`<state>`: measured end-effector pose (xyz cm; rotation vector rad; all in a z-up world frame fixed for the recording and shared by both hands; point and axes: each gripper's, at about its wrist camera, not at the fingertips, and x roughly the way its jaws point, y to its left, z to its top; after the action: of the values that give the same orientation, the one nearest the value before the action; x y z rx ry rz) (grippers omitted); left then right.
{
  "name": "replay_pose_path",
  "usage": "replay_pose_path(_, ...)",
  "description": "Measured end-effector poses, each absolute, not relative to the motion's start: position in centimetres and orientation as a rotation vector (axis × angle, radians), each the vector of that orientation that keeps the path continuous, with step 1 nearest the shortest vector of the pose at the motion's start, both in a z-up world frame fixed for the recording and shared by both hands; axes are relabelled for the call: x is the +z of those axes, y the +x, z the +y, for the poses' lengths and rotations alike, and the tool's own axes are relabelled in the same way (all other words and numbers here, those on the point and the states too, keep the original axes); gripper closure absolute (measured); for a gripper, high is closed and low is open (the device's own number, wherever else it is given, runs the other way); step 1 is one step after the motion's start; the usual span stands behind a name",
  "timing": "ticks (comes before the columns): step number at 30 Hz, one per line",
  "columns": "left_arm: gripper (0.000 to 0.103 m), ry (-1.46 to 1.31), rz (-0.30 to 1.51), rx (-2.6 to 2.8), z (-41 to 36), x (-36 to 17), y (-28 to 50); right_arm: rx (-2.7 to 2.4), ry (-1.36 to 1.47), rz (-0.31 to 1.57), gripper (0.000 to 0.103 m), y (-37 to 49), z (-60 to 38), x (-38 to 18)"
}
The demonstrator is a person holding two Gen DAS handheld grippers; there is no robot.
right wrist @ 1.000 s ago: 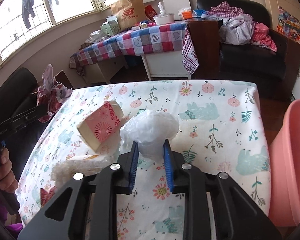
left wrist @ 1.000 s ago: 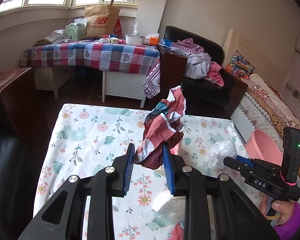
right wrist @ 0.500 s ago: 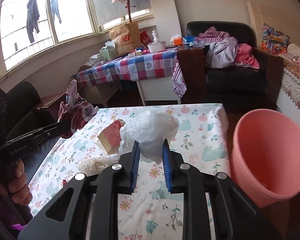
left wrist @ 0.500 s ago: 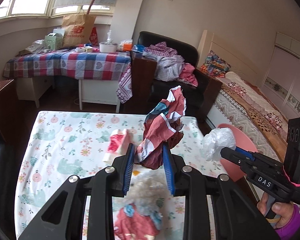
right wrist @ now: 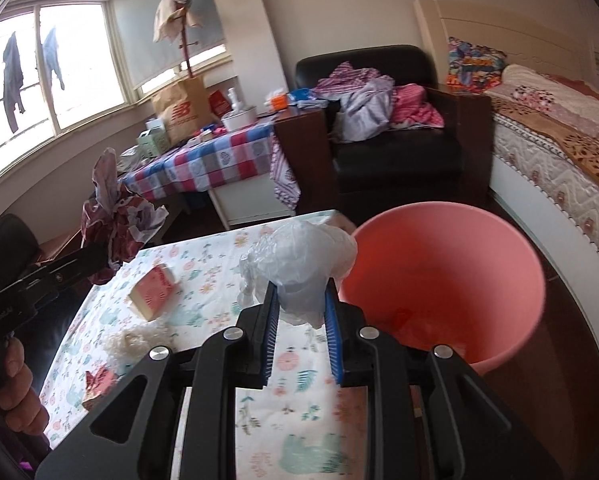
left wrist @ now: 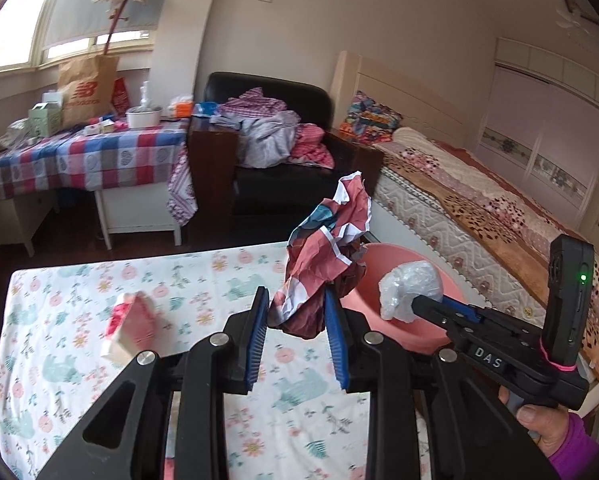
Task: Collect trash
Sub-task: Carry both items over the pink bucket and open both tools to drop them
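My left gripper is shut on a crumpled red, white and teal wrapper, held above the table near its right edge. My right gripper is shut on a crumpled clear plastic bag, held just left of the pink bin. In the left wrist view the bag hangs over the bin. In the right wrist view the wrapper is at the left. A pink and cream carton lies on the floral table; it also shows in the left wrist view.
A white fluffy wad and a red scrap lie on the table's left part. Behind stand a checked table, a black armchair with clothes and a bed at the right.
Both grippers have swung right towards the pink bin with their loads. The bag is now over the bin's rim and the wrapper is close to it.
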<state>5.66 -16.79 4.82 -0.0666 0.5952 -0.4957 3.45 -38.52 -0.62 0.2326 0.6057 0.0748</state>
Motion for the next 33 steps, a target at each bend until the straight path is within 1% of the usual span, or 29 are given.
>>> replay_pose_path(12, 0.076, -0.003, 0.614, -0.629, -25.5, 3.7, 7.5, -0.072, 0.273, 0.604, 0.081, 3.7, -44.2, -1.4)
replay_pose_path(24, 0.076, 0.034, 0.711, -0.651, -30.0, 0.2, 10.2, -0.15, 0.294, 0.653, 0.081, 4.8, -46.8, -3.5)
replay_pose_path(33, 0.076, 0.063, 0.775, -0.663, -31.7, -2.0, 11.8, -0.173, 0.292, 0.677, 0.081, 5.6, -47.5, -4.6)
